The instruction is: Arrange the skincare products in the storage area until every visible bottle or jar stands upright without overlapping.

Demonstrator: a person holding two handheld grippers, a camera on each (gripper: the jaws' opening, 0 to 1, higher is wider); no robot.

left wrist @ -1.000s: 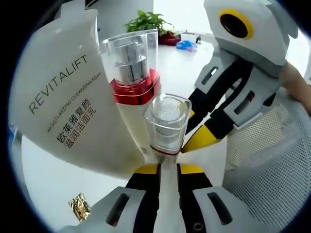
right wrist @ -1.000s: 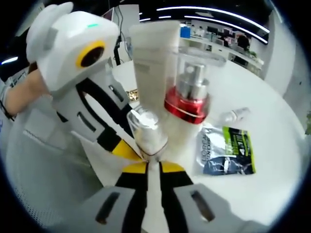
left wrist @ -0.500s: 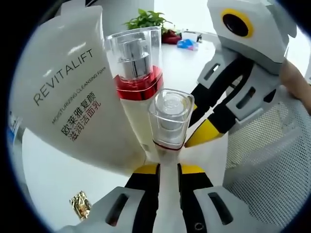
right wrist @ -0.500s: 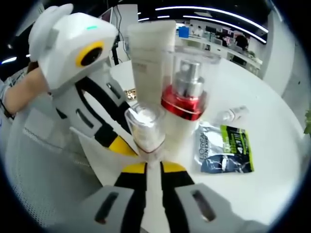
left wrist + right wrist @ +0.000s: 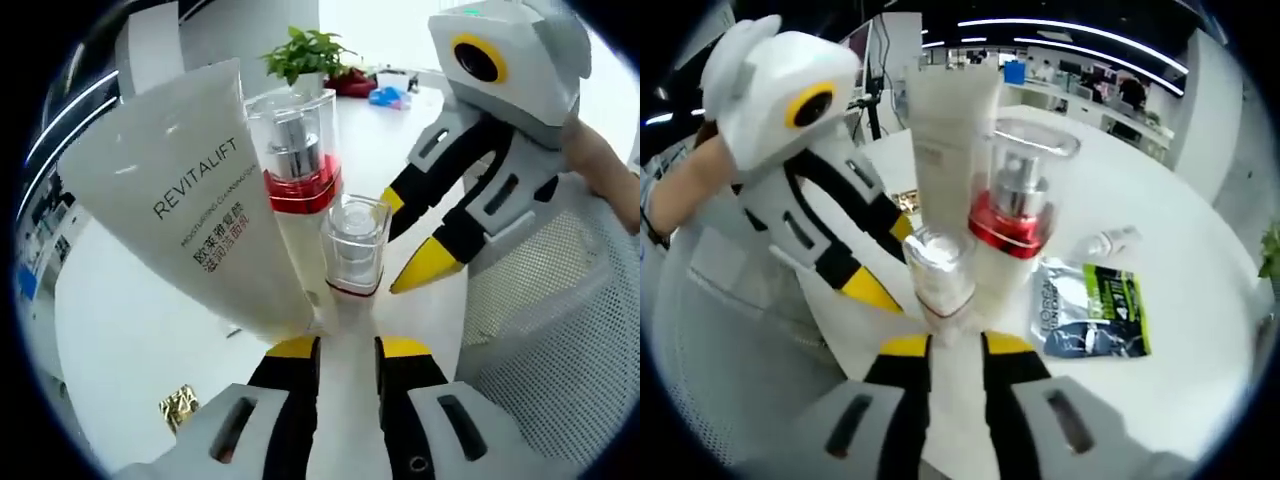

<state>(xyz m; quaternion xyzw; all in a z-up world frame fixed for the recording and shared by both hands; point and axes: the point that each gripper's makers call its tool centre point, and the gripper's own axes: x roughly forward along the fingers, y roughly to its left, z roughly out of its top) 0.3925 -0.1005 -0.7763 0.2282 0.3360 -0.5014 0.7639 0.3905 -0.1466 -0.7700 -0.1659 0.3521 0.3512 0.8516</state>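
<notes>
Three products stand close together on the white table. They are a white REVITALIFT tube, a pump bottle with a red collar and clear cap, and a small clear-capped bottle with a red ring. My left gripper and right gripper face each other across the small bottle. Each has its jaws a little apart, with the yellow tips just short of the bottle's white base.
A white mesh basket wall lies beside the grippers. A dark and green sachet and a small clear bottle lying down rest on the table. A gold foil piece sits near the tube. A hand holds the right gripper.
Both grippers' jaws have spread slightly. Both cameras have pulled back, so the three products look smaller. The products have kept their places.
</notes>
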